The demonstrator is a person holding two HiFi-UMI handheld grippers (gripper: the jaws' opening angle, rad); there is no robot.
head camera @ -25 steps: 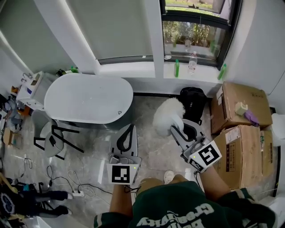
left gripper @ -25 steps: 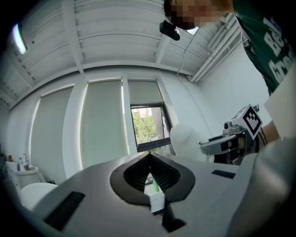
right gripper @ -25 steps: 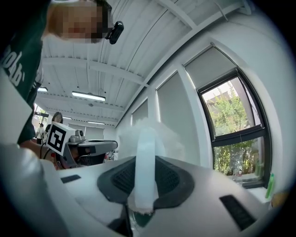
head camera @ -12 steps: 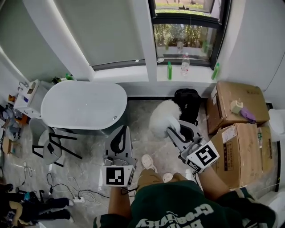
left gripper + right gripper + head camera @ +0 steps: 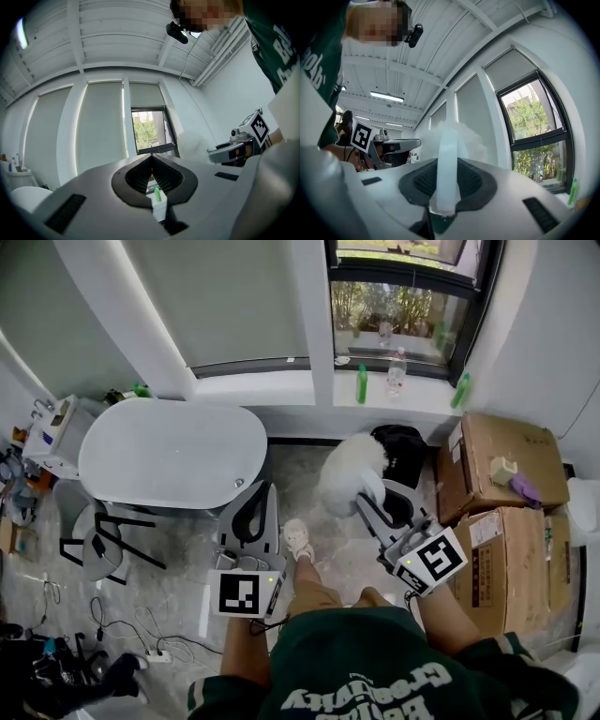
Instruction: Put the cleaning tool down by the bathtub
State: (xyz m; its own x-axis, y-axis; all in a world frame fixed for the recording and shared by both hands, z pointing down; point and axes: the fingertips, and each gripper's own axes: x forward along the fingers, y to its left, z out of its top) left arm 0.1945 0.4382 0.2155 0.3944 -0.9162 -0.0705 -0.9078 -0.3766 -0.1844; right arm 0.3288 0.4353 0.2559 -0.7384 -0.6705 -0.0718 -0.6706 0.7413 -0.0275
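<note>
Room: pale marble floor point(image 5: 328, 554) is running up to a window wall, and a white oval bathtub point(image 5: 173, 451) is sitting along the floor's left side under a shaded pane.
Window sill: two green bottles point(image 5: 362, 385) and a clear one point(image 5: 397, 376) are standing on it.
Right edge of the floor: cardboard boxes point(image 5: 497, 460) are lining it, and a black bag point(image 5: 401, 448) is lying against the window wall.
Right hand-held gripper point(image 5: 368, 496): its jaws are standing partly apart and pinching the tool's pale, translucent handle, which is running straight up between the black pads in the right gripper view.
Cleaning tool point(image 5: 352, 470): a fluffy white duster head is sticking out past the jaw tips. It is hanging in the air over the floor between the bathtub's right end and the black bag, near the window wall and not touching the tub.
Left hand-held gripper point(image 5: 261, 491): its jaw tips are meeting with nothing caught between them. It is pointing toward the bathtub's near right end.
Person: a green shirt is filling the bottom of the head view, and one light shoe point(image 5: 298, 540) is stepping onto the floor between the two grippers.
</note>
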